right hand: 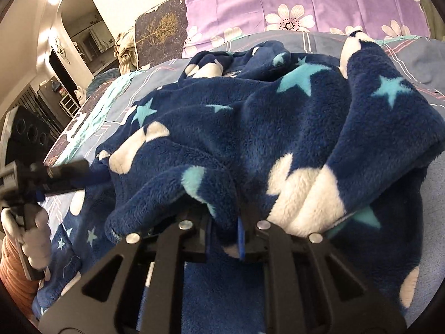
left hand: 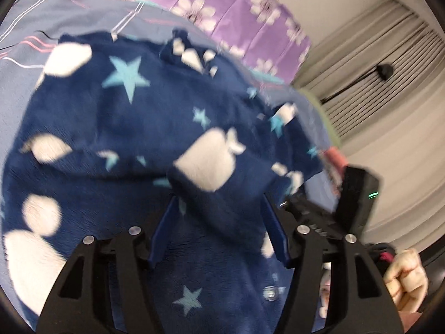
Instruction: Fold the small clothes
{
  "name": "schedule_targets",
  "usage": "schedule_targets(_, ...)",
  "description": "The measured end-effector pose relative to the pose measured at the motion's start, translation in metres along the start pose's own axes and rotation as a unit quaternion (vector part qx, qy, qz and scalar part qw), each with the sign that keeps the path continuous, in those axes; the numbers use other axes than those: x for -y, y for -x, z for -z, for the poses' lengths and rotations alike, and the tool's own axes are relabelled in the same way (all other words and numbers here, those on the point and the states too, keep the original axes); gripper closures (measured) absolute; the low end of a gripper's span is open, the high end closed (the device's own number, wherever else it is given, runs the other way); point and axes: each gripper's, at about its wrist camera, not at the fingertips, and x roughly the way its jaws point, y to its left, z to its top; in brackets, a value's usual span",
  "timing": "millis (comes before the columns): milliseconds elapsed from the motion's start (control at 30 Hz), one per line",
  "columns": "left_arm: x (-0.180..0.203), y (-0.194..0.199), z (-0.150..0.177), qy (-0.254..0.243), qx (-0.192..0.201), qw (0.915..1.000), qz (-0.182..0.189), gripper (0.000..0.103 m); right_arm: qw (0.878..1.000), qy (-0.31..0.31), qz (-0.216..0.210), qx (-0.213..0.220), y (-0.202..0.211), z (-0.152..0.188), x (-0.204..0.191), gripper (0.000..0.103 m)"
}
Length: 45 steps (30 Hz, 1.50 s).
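A navy fleece garment [left hand: 116, 128] with white blobs and light blue stars lies bunched on the bed; it also fills the right wrist view [right hand: 278, 128]. My left gripper [left hand: 219, 208] has its blue fingers [left hand: 164, 231] spread wide, with a fold of the fleece draped between them. My right gripper [right hand: 236, 222] is shut on a thick fold of the fleece, lifted a little; its fingertips are buried in the cloth. The left gripper shows at the left edge of the right wrist view [right hand: 83, 175]. The right gripper's body shows in the left wrist view [left hand: 358, 194].
The bed has a grey-blue striped sheet [left hand: 41, 22] and a purple flowered cover [right hand: 306, 8] at the far side. A white wall with a slatted panel [left hand: 375, 64] is to the right. A doorway and shelves [right hand: 69, 64] stand beyond the bed's left edge.
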Motion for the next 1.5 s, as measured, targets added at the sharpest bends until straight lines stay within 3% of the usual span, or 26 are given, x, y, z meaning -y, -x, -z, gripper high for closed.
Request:
schedule_targets(33,0.000,-0.006,0.002,0.001,-0.003,0.9999,-0.010,0.043,1.000,0.000,0.000,0.001,0.000,-0.001,0.000,0.089)
schedule_targets(67,0.002,-0.012,0.003,-0.001,-0.003,0.9999,-0.013,0.051,1.000,0.000,0.001,0.003,0.000,0.000,0.000,0.088)
schedule_targets(100,0.007,-0.019,0.004,-0.010,-0.008,0.9999,-0.010,0.076,1.000,0.001,0.002,0.004,0.001,0.000,0.000,0.088)
schedule_targets(133,0.012,-0.026,0.005,-0.020,-0.016,0.9997,-0.004,0.089,1.000,0.003,0.002,0.005,0.001,0.000,-0.001,0.086)
schedule_targets(167,0.017,-0.029,0.006,-0.029,-0.017,0.9994,-0.004,0.095,1.000,0.005,0.002,0.006,0.001,0.001,-0.001,0.084)
schedule_targets(267,0.044,-0.014,-0.001,-0.082,0.022,0.9962,-0.018,0.095,1.000,0.015,0.005,0.012,0.000,0.001,-0.005,0.076)
schedule_targets(367,0.071,0.023,-0.025,-0.128,0.075,0.9884,-0.031,0.095,0.999,0.032,0.010,0.027,0.006,0.002,-0.012,0.062)
schedule_targets(433,0.081,0.045,-0.045,-0.149,0.092,0.9840,-0.037,0.095,0.998,0.041,-0.003,0.044,0.014,0.001,-0.015,0.047)
schedule_targets(567,0.086,0.079,-0.074,-0.192,0.134,0.9671,-0.100,0.103,0.994,0.052,-0.022,0.097,0.050,-0.005,-0.022,0.039)
schedule_targets(667,0.065,0.091,-0.090,-0.178,0.140,0.9654,-0.130,0.103,0.992,0.037,-0.024,0.115,0.071,-0.012,-0.015,0.037)
schedule_targets(733,0.041,0.094,-0.100,-0.150,0.140,0.9657,-0.159,0.103,0.993,0.029,0.005,0.117,0.077,-0.015,-0.007,0.037)
schedule_targets(833,-0.007,0.083,-0.095,-0.081,0.104,0.9793,-0.153,0.102,0.992,0.023,0.063,0.107,0.074,-0.014,0.008,0.037)
schedule_targets(867,-0.016,0.080,-0.090,-0.070,0.091,0.9820,-0.150,0.100,0.993,0.015,0.064,0.103,0.072,-0.011,0.012,0.037)
schedule_targets(900,-0.024,0.068,-0.080,-0.062,0.071,0.9855,-0.141,0.092,0.993,0.005,0.064,0.098,0.070,-0.008,0.016,0.037)
schedule_targets(967,-0.027,0.048,-0.065,-0.064,0.044,0.9897,-0.120,0.071,0.992,-0.002,0.083,0.090,0.064,-0.001,0.019,0.037)
schedule_targets(1000,-0.026,0.039,-0.059,-0.066,0.037,0.9908,-0.113,0.055,0.992,0.003,0.092,0.089,0.062,0.002,0.017,0.038)
schedule_targets(1033,-0.024,0.028,-0.054,-0.069,0.028,0.9916,-0.106,0.049,0.992,0.010,0.094,0.089,0.062,0.004,0.014,0.038)
schedule_targets(1100,-0.018,0.005,-0.049,-0.074,0.003,0.9921,-0.101,0.048,0.991,0.023,0.092,0.089,0.064,0.008,0.007,0.038)
schedule_targets(1167,-0.015,-0.013,-0.042,-0.073,-0.012,0.9914,-0.108,0.048,0.991,0.029,0.094,0.089,0.064,0.010,0.004,0.038)
schedule_targets(1200,-0.013,-0.018,-0.041,-0.074,-0.008,0.9907,-0.114,0.056,0.992,0.026,0.093,0.087,0.064,0.013,0.006,0.038)
schedule_targets(1233,-0.011,-0.018,-0.042,-0.072,-0.004,0.9916,-0.107,0.091,0.992,0.021,0.092,0.086,0.063,0.015,0.008,0.038)
schedule_targets(1267,-0.009,-0.016,-0.043,-0.064,-0.005,0.9947,-0.081,0.095,0.992,0.013,0.093,0.085,0.063,0.016,0.011,0.038)
schedule_targets(1300,-0.005,-0.009,-0.047,-0.052,0.000,0.9966,-0.063,0.095,0.992,0.000,0.093,0.086,0.062,0.019,0.017,0.038)
schedule_targets(1367,0.016,0.016,-0.054,-0.084,0.039,0.9935,-0.066,0.095,0.992,-0.022,0.090,0.089,0.061,0.022,0.027,0.038)
schedule_targets(1500,0.060,0.085,-0.077,-0.145,0.124,0.9781,-0.084,0.095,0.991,-0.057,0.090,0.078,0.055,0.025,0.041,0.038)
